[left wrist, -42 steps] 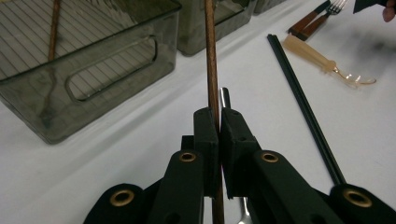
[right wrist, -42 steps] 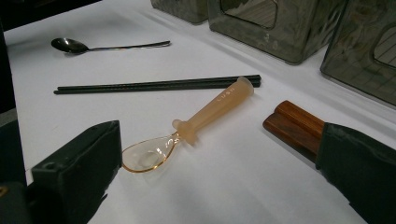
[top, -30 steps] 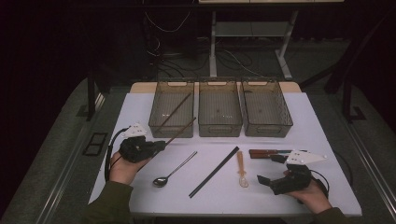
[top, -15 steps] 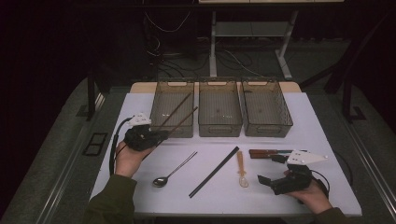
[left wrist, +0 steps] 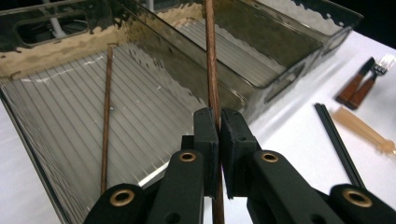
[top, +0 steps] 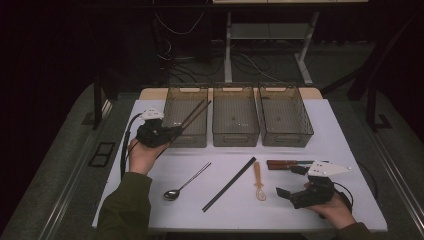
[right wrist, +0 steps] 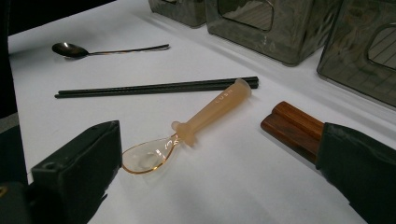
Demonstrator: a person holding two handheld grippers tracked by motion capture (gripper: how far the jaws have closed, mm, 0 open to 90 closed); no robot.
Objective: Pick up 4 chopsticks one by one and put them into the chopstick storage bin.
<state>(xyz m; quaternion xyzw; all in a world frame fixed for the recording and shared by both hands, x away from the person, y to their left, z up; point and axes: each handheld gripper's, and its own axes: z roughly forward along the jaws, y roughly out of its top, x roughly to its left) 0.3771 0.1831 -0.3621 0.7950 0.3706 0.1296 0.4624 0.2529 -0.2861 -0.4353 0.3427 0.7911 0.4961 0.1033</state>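
My left gripper (top: 175,131) is shut on a brown wooden chopstick (top: 196,113), whose far end reaches over the left smoky bin (top: 186,140). In the left gripper view the pads pinch that chopstick (left wrist: 211,70) upright above the left bin (left wrist: 46,51), and a second brown chopstick (left wrist: 106,121) lies on the bin's ribbed floor. My right gripper (top: 291,182) rests at the table's near right with its jaws wide apart. An amber plastic spoon (right wrist: 205,116) lies on the table just ahead of the right gripper (right wrist: 217,154), untouched.
The middle bin (top: 235,135) and the right bin (top: 285,136) stand in a row with the left one. On the white table (top: 340,140) lie a metal spoon (top: 187,181), a black chopstick pair (top: 229,184), the amber spoon (top: 258,181) and wooden-handled cutlery (top: 282,163).
My left gripper has moved away from the person, toward the left bin, carrying the brown chopstick so its tip now reaches farther over the bin. The right gripper has stayed put.
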